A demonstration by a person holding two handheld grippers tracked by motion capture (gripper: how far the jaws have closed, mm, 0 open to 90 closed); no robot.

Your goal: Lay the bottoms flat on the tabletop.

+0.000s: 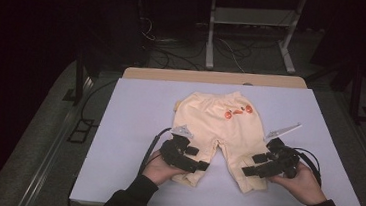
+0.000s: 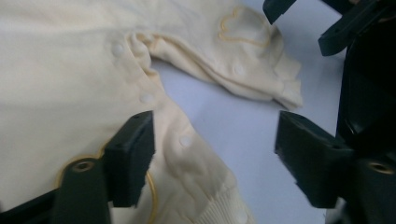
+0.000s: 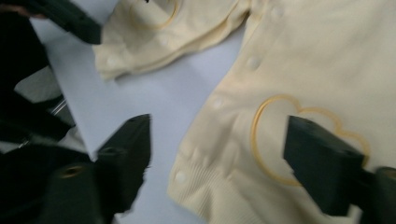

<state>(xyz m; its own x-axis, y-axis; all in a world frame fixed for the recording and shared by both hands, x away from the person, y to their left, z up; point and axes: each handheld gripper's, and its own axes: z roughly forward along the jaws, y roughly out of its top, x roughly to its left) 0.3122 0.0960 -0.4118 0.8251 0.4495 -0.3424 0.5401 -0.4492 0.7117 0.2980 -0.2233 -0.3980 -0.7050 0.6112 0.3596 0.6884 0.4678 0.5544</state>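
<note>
A pair of pale yellow baby trousers (image 1: 217, 128) lies flat on the white table (image 1: 135, 114), waist far, legs toward me, with an orange motif (image 1: 237, 111) near the waist. My left gripper (image 1: 197, 157) (image 2: 217, 158) is open over the left leg's cuff (image 2: 205, 186), the cloth lying between and under its jaws. My right gripper (image 1: 253, 164) (image 3: 224, 163) is open over the right leg's cuff (image 3: 210, 186), beside an embroidered heart outline (image 3: 273, 105). Snap buttons (image 2: 147, 98) run along the inner seams. Neither gripper holds the cloth.
A white metal shelf frame (image 1: 251, 18) and loose cables (image 1: 175, 52) stand on the floor beyond the table's wooden far edge (image 1: 213, 78). Bare tabletop spreads left and right of the trousers. A person's hands and dark sleeves (image 1: 132, 199) come in at the near edge.
</note>
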